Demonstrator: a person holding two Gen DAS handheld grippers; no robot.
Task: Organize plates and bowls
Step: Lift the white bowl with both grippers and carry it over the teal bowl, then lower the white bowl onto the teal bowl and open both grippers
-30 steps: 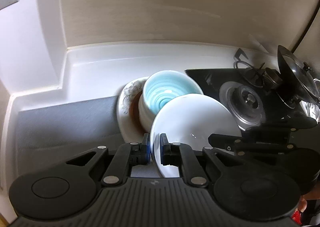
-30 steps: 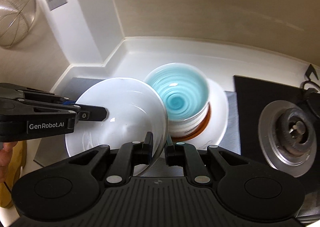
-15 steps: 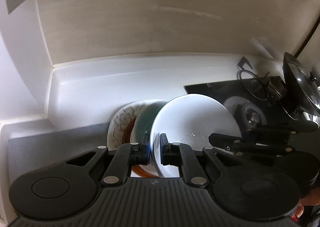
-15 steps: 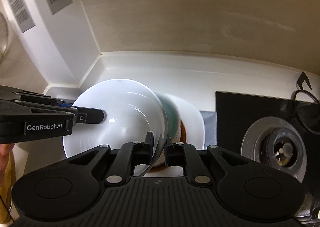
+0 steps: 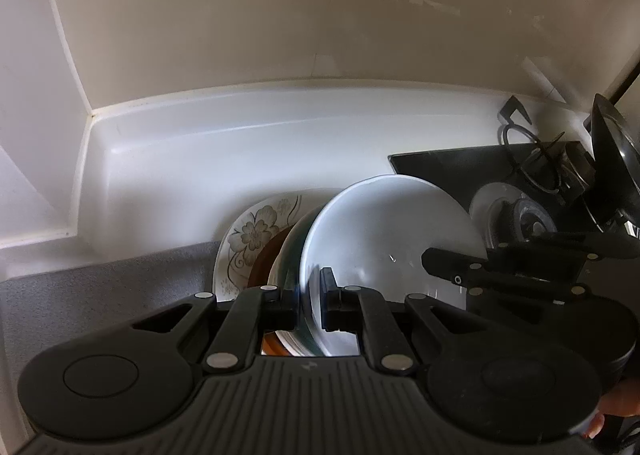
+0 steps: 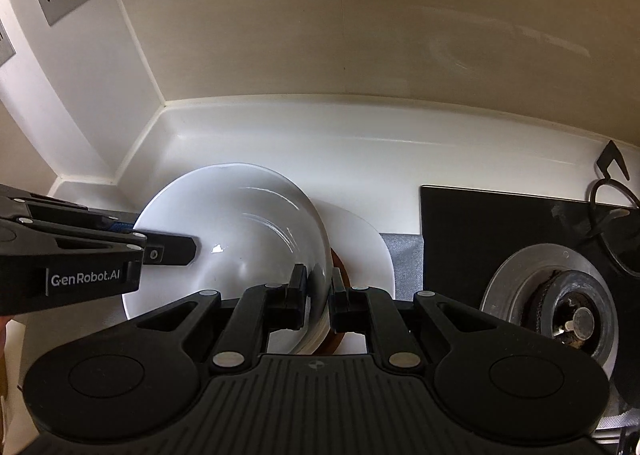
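Both grippers hold one large white bowl (image 5: 384, 239) by opposite rim edges. My left gripper (image 5: 310, 305) is shut on its left rim; my right gripper (image 6: 318, 295) is shut on its right rim, the bowl (image 6: 240, 247) showing to its left. The white bowl sits over the blue-swirl bowl (image 5: 292, 251), of which only a dark edge shows. Under that are a brown dish (image 5: 266, 259) and a floral plate (image 5: 252, 235), also visible in the right wrist view (image 6: 368, 243). All rest on a grey mat (image 5: 100, 287).
A black gas hob (image 6: 500, 239) with a burner (image 6: 560, 311) lies to the right, with a pot lid (image 5: 612, 167) at its far side. The white counter (image 5: 240, 159) ends at a raised back edge and beige wall. A white corner pillar (image 6: 80, 95) stands at the left.
The white bowl came down over the blue-swirl bowl, which is now almost hidden. Both grippers lowered and moved in toward the stack, still gripping the rim.
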